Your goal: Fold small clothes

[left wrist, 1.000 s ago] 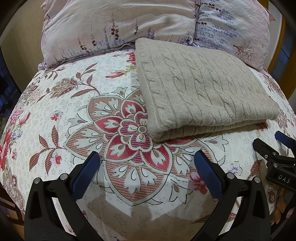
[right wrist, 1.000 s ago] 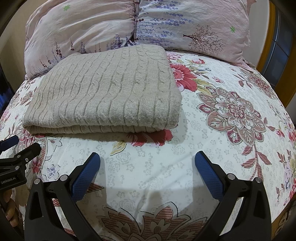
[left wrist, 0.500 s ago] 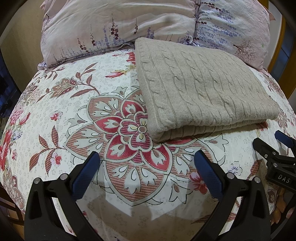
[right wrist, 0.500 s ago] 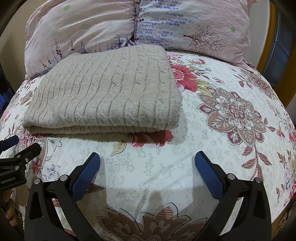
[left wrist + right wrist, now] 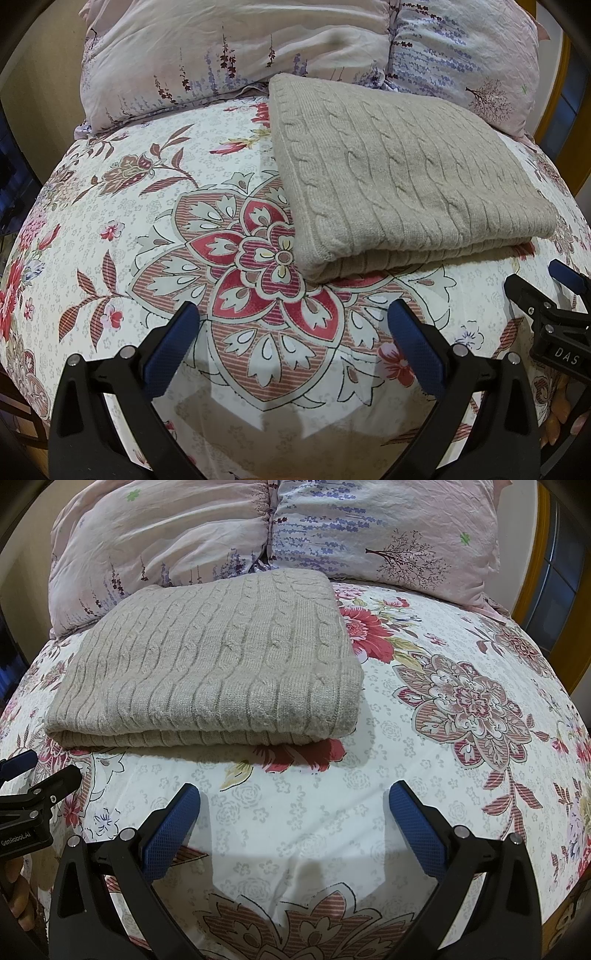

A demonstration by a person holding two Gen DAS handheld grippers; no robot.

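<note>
We hold both grippers low over the foot end of the bed, side by side, pointing toward the pillows. The left gripper [image 5: 291,332] is spread wide, its blue pads [image 5: 168,350] well apart with nothing between them; beneath it lies the large red and pink flower medallion printed on the bedspread [image 5: 147,206]. The right gripper [image 5: 293,812] is likewise released, pads [image 5: 415,830] far apart and empty, over a pale, sparsely flowered stretch of the bedspread. Each gripper shows at the edge of the other's view: the right one at the right edge of the left wrist view, the left one at the left edge of the right wrist view, with fingers of the hand [image 5: 18,897] that holds it just visible below.

The beige cable-knit sweater [image 5: 399,177] lies folded into a neat, thick rectangle on the bedspread, toward the head of the bed. Its far edge reaches the two floral pillows [image 5: 177,535], though we cannot tell whether it touches them. Its near, folded edge faces us, showing stacked layers. It is ahead of both grippers and apart from them, neither pad touching it. From the left gripper it sits ahead and to the right; from the right gripper, ahead and to the left, so it lies roughly between our two lines of sight.
</note>
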